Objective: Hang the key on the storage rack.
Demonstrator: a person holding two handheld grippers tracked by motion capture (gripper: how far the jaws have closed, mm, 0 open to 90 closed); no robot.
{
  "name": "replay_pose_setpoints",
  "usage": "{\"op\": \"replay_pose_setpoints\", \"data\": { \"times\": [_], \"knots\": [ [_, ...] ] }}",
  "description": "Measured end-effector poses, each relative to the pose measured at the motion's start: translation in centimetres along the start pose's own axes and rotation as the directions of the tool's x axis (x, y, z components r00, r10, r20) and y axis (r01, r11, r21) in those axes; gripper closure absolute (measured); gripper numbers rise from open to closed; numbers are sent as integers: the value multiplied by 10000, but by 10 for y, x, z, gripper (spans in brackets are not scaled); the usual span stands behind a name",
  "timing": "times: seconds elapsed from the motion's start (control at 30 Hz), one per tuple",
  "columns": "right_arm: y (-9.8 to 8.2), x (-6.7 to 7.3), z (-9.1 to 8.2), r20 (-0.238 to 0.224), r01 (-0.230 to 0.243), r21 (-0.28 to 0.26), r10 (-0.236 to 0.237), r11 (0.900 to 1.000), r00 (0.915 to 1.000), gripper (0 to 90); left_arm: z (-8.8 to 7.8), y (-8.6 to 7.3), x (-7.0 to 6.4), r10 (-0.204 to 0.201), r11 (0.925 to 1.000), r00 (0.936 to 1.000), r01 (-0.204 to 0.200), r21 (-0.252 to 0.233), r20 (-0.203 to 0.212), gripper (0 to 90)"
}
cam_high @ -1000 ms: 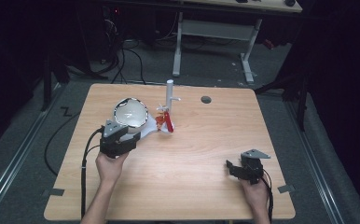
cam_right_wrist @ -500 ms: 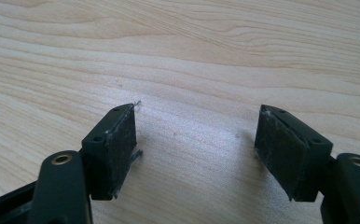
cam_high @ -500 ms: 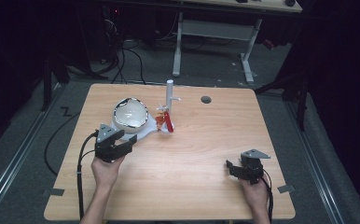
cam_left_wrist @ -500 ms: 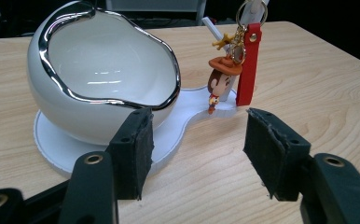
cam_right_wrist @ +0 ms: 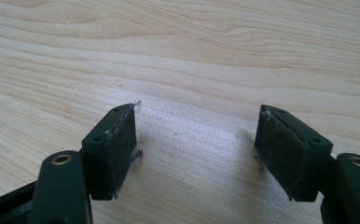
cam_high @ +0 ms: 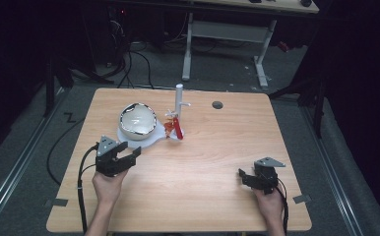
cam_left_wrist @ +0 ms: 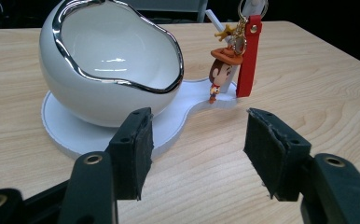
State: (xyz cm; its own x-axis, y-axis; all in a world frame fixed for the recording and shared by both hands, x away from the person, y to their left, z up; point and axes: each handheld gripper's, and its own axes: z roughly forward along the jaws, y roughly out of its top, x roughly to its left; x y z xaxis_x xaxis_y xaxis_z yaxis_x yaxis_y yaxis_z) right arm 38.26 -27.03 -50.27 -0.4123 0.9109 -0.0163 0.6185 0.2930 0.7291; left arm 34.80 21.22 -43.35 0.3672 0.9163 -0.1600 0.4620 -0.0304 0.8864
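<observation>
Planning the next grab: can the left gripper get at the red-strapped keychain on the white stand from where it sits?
Probably yes. The left gripper is open and empty, and bare table lies between it and the keychain. The white bowl sits off to one side of that line, so a straight approach looks free.

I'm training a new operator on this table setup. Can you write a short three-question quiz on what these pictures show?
1. True or false: the left gripper is clamped on the white bowl.
2. What hangs on the white post beside the bowl? A) a red strap with a small figure charm B) a metal spoon C) a blue cloth
3. What lies between the pads of the right gripper?

Key
1. False: its jaws stand open, short of the bowl, with nothing between them.
2. A: the red strap and the figure charm hang together over the white base.
3. Nothing; just bare wooden table shows between the open jaws.
</observation>
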Motion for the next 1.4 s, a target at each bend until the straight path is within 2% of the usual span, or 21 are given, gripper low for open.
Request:
{"op": "replay_pose_setpoints", "data": {
  "times": [0.63, 1.27, 1.4],
  "knots": [
    [0, 0, 0, 2, 11, -1, -11, 10000, 10000, 297, -7, -14, 1, -221, 9998, 9998, 221, 29, -17, 420],
    [0, 0, 0, 3, -3, 3, 3, 10000, 10000, 297, -6, -28, -2, -224, 9992, 9997, 227, 338, -86, 420],
    [0, 0, 0, 4, -5, 2, 5, 10000, 10000, 297, -5, -33, -1, -327, 9986, 9994, 330, 421, -81, 419]
  ]
}}
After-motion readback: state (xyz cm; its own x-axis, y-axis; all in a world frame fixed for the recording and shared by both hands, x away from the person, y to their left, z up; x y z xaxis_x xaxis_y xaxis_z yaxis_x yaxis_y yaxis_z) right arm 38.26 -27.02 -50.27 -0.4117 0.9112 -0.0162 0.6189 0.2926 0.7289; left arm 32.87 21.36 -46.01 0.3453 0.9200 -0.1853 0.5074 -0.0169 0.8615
